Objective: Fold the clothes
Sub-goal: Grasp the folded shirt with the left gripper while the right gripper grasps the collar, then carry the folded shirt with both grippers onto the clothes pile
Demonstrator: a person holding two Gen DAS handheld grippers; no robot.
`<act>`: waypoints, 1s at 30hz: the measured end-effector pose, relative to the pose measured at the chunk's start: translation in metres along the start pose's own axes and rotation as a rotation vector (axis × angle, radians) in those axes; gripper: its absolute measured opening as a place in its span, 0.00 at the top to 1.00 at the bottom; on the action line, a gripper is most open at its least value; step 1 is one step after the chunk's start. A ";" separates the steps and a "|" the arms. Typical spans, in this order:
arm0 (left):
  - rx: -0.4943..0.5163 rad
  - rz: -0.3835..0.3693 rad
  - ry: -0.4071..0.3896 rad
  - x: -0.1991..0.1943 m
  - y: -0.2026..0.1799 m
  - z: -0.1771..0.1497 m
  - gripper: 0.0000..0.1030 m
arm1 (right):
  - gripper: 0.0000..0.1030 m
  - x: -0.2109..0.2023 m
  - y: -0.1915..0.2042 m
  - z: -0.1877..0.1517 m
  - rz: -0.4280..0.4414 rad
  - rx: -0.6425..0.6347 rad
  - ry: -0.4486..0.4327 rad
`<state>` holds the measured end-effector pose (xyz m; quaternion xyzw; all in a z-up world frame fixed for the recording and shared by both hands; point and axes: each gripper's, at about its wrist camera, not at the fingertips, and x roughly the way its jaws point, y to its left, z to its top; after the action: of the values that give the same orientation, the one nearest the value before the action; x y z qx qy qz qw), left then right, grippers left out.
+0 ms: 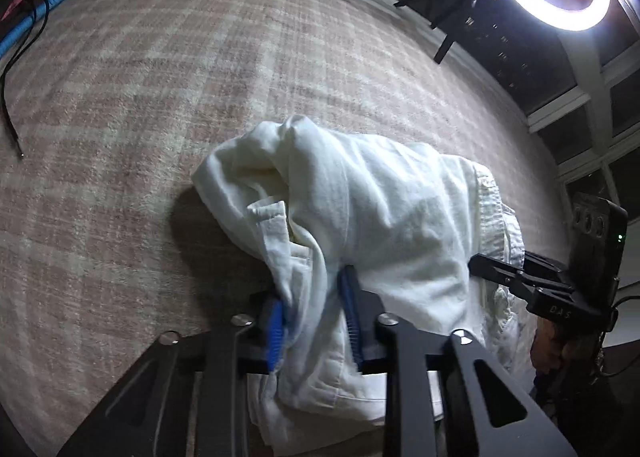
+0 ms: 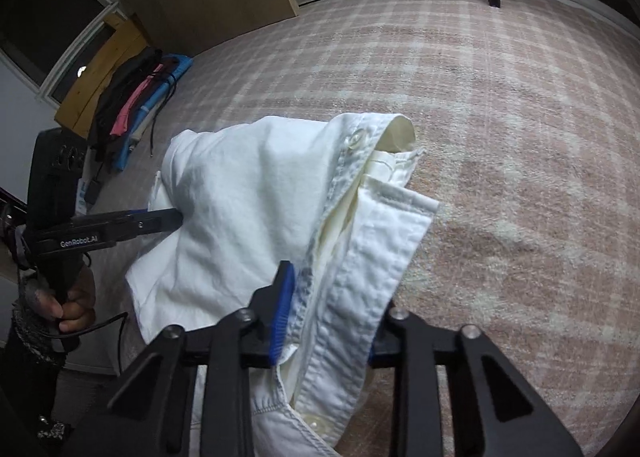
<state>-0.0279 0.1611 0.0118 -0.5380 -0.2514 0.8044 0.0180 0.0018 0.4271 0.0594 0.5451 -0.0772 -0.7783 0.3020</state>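
**White garment, held in 2 grippers over carpet: slip and bunching risks**

Item: white garment [image 1: 360,217], buttoned waistband visible, lifted and draped above the plaid carpet [image 1: 160,77], well short of its far edge.

Left gripper [image 1: 316,321]: blue pads [image 1: 274,333] closed on a thick gather of cloth.

Right gripper [image 2: 328,317]: fingers clamped over the waistband [image 2: 360,269].

Risks, judged:
- Left bite takes several layers; loose ones may slide out if pulled sideways.
- Cloth hangs crumpled; lowering it as is would likely trap creases.
- Uneven pull between the 2 grippers could skew the fold line.
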 end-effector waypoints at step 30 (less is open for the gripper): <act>0.235 0.215 -0.324 -0.261 0.098 0.067 0.90 | 0.88 -0.024 0.240 0.093 0.247 -0.181 -0.249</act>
<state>0.0468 -0.0288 0.2139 -0.4195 -0.0965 0.9015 -0.0459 0.0162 0.2278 0.2227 0.4016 -0.1102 -0.8004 0.4311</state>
